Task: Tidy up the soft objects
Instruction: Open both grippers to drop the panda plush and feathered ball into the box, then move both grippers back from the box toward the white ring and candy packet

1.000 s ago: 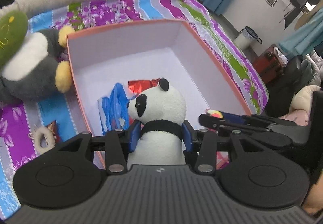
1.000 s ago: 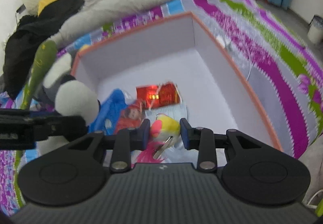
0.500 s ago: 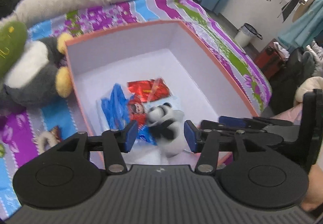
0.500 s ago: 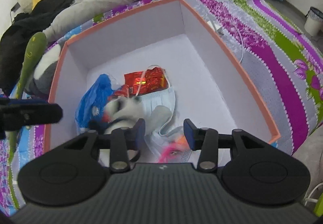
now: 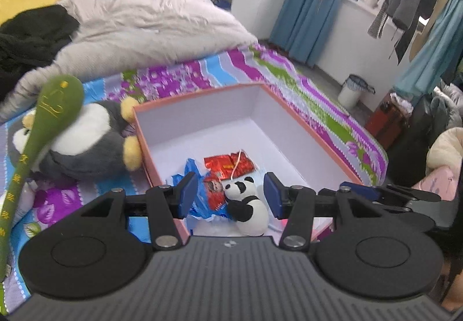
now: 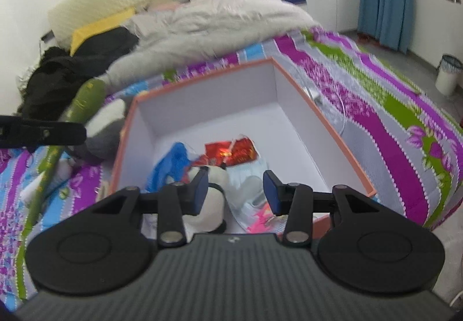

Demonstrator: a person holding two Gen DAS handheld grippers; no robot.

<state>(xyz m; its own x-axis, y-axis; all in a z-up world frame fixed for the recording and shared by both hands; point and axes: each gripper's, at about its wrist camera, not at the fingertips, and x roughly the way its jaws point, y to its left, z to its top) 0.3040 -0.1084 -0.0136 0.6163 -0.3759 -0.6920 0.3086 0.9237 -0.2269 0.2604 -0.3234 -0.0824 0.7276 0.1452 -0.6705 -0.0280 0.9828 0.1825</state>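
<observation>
Both my grippers hang spread and empty over the box [image 5: 303, 130].

The panda [image 5: 246, 205] lies inside the box near its front wall, on a mask beside the blue bag [image 5: 188, 173] and red packet [image 5: 228, 166]. My left gripper [image 5: 230, 199] and right gripper [image 6: 235, 195] touch nothing. The penguin [image 5: 86, 138] sits outside, against the box's left wall.

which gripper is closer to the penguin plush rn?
Left. The left gripper hangs over the box's near end, on the side of the penguin plush; the right gripper sits further from it.
</observation>
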